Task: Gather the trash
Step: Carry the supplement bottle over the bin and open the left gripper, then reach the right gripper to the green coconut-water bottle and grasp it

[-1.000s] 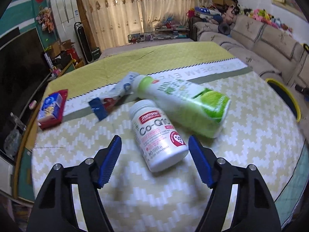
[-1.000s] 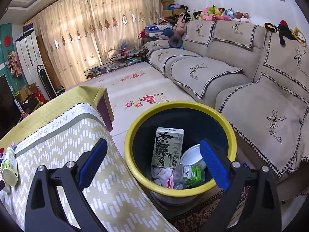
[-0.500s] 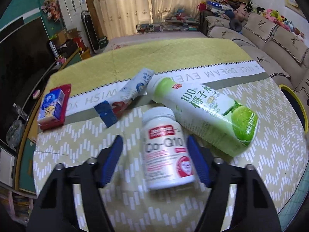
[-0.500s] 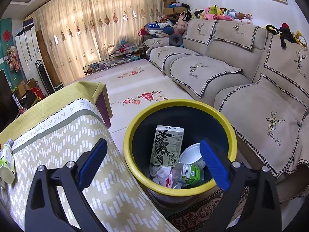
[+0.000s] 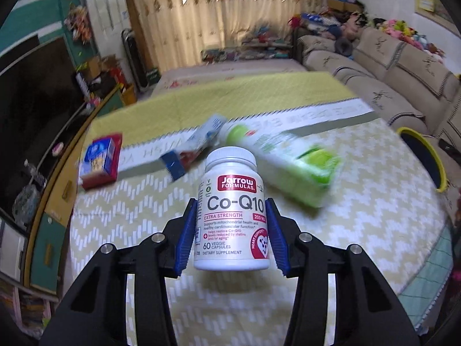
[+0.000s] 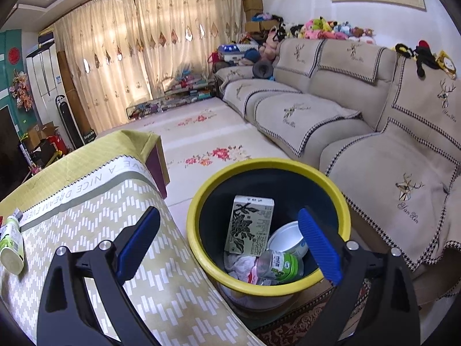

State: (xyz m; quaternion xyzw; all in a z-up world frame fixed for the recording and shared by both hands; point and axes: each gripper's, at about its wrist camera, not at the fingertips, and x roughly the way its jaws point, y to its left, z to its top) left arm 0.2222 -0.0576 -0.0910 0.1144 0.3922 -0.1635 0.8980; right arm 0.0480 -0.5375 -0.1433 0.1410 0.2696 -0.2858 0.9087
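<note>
A white Co-Q10 supplement bottle (image 5: 230, 170) hangs cap-forward just above the table, and the blue pads of my left gripper (image 5: 230, 219) press on its two sides while the jaws are closing. Behind it on the patterned tablecloth (image 5: 360, 230) lie a green drink bottle (image 5: 285, 164), a blue-white wrapper (image 5: 201, 141) and a red-and-blue packet (image 5: 100, 158). My right gripper (image 6: 229, 216) stands open and empty above the yellow-rimmed bin (image 6: 268, 164), which holds a carton (image 6: 249, 227), a white cup and a small bottle.
The bin stands on the floor between the table's edge (image 6: 184, 239) and a beige sofa (image 6: 389, 173). In the left wrist view the bin (image 5: 429, 158) shows at the far right. A dark TV cabinet (image 5: 34, 101) runs along the table's left side.
My left jaws have come together on the supplement bottle, which lay on the table, and it is now lifted off the cloth. The right gripper has stayed over the bin.
</note>
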